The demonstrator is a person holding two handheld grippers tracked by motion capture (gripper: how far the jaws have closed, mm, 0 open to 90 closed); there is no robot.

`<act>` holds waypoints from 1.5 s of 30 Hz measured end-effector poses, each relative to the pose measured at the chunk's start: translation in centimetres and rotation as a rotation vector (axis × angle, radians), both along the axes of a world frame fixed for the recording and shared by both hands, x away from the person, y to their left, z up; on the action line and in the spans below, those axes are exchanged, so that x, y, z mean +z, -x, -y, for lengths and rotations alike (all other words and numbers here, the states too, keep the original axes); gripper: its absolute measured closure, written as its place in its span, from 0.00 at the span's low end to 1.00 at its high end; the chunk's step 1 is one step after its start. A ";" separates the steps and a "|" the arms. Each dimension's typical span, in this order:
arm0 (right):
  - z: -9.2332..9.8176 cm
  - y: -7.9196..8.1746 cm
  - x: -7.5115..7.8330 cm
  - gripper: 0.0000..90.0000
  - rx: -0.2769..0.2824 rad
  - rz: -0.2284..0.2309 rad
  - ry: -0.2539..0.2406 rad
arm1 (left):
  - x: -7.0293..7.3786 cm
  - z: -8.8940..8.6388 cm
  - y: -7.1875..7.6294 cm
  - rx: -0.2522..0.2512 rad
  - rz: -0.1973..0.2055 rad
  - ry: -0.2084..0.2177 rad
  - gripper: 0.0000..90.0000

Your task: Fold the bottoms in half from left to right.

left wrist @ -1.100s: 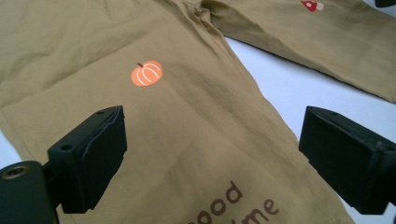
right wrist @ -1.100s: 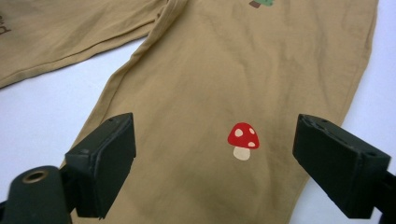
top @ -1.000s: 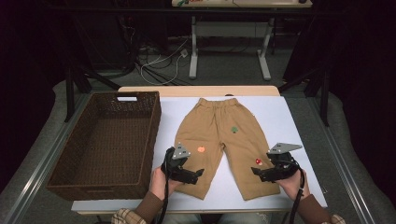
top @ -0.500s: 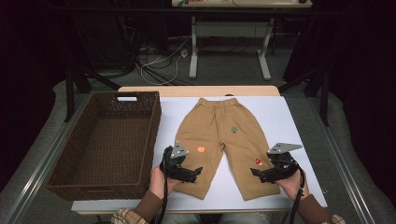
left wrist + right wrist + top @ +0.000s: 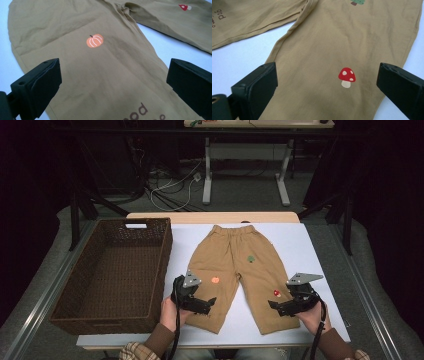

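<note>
Tan child's trousers (image 5: 235,265) lie flat on the white tabletop (image 5: 295,245), waistband at the far side. My left gripper (image 5: 209,304) hovers low over the left leg's hem end, open, its jaws (image 5: 113,80) wide apart below the orange pumpkin print (image 5: 94,40). Over the right leg my right gripper (image 5: 274,306) is also open, and the red mushroom print (image 5: 346,76) lies between its spread jaws (image 5: 327,85). Both sets of jaws have just been opening. The fabric lies loose beneath them, pressed by no pad.
A large dark wicker basket (image 5: 110,280) stands at the left, touching the table's left side, with nothing in it. Bare white tabletop runs to the right of the trousers. A green tree print (image 5: 251,258) marks the upper right leg.
</note>
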State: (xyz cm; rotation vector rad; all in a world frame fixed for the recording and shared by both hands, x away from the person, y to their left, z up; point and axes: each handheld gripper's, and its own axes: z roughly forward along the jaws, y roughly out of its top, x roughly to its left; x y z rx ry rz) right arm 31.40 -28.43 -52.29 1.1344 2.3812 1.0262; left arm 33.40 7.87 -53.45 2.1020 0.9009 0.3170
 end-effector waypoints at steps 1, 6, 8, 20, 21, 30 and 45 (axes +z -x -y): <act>0.0 0.0 0.0 0.03 0.000 0.004 -0.002 | 0.0 0.1 -0.1 0.009 0.001 0.000 0.00; -0.1 0.0 -0.1 0.03 0.000 0.002 0.007 | 0.0 0.3 -1.0 0.040 -0.001 -0.003 0.00; -0.1 0.1 0.0 0.03 -0.002 -0.003 0.008 | 0.0 0.3 -1.2 0.058 0.002 0.003 0.00; -0.3 0.1 0.0 0.04 0.009 0.003 0.023 | -0.4 0.7 -3.9 0.137 -0.037 0.012 0.00; -0.3 0.1 0.0 0.04 0.009 0.004 0.024 | -0.4 0.6 -4.1 0.141 -0.041 0.008 0.00; -0.4 0.1 0.0 0.04 0.015 0.008 0.027 | -1.0 0.2 -5.3 0.209 -0.063 -0.016 0.03; -0.6 0.2 0.0 0.04 0.029 0.012 0.018 | -2.1 -0.9 -5.9 0.322 -0.108 -0.050 0.33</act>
